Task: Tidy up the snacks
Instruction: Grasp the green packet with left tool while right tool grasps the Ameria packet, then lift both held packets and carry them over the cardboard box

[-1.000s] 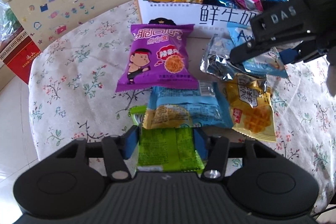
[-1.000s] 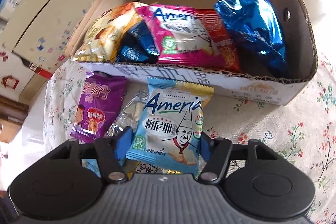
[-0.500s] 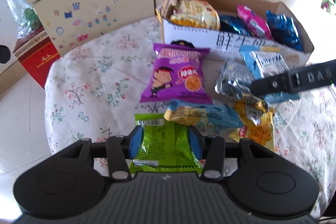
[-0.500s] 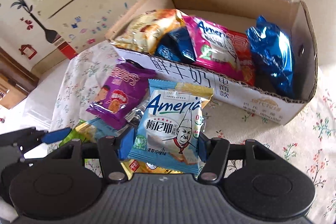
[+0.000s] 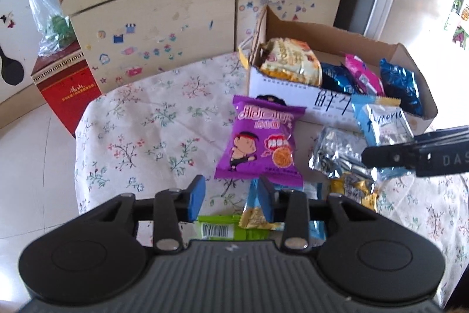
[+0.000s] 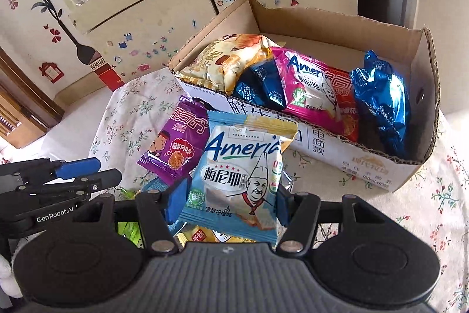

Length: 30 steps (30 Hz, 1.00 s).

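Note:
My right gripper (image 6: 227, 200) is shut on a light-blue Ameria packet (image 6: 240, 175) and holds it lifted in front of the cardboard box (image 6: 328, 143), which holds several snack packets. My left gripper (image 5: 231, 200) is open and empty above the table, with a green packet (image 5: 217, 229) lying just below and behind its fingers. A purple packet (image 5: 261, 143), a silver packet (image 5: 337, 154), a blue-and-gold packet (image 5: 258, 217) and a yellow packet (image 5: 354, 189) lie on the floral tablecloth (image 5: 140, 137). The right gripper (image 5: 416, 157) shows at the right of the left wrist view.
A sticker-covered beige cabinet (image 5: 164, 28) stands behind the table. A red box (image 5: 67, 84) sits on the floor at the left. The table's left edge drops to a tiled floor (image 5: 26, 166).
My left gripper let go of the green packet, opened and pulled up and back. My right gripper rose with the light-blue packet still held.

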Each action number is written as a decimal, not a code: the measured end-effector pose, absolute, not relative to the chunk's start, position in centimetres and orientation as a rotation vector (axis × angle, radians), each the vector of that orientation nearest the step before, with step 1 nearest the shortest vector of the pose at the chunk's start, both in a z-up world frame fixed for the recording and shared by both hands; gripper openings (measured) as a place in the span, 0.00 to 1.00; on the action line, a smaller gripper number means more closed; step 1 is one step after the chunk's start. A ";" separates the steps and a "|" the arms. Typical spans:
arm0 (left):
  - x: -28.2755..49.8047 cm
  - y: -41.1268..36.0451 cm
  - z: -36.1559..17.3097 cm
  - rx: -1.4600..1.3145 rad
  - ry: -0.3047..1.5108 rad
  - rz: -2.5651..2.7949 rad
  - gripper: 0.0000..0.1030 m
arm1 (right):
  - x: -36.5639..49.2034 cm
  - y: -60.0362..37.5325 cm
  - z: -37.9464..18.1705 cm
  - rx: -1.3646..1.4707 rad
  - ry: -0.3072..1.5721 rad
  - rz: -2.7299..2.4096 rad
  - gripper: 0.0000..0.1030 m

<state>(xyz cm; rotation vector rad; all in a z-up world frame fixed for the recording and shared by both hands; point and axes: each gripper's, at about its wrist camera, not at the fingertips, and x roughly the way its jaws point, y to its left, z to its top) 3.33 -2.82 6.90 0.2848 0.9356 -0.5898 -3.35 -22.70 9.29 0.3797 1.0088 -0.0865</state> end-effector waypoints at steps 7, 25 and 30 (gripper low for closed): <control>2.6 -3.2 4.0 0.403 1.019 -0.618 0.58 | -3.5 -22.6 9.4 0.384 1.021 -0.085 0.64; 1.6 -2.4 4.2 0.407 0.994 -0.623 0.48 | -3.7 -22.6 10.0 0.394 0.999 -0.087 0.64; 1.8 -1.6 7.2 0.344 0.903 -0.606 0.48 | -3.5 -22.2 10.4 0.378 0.987 -0.076 0.64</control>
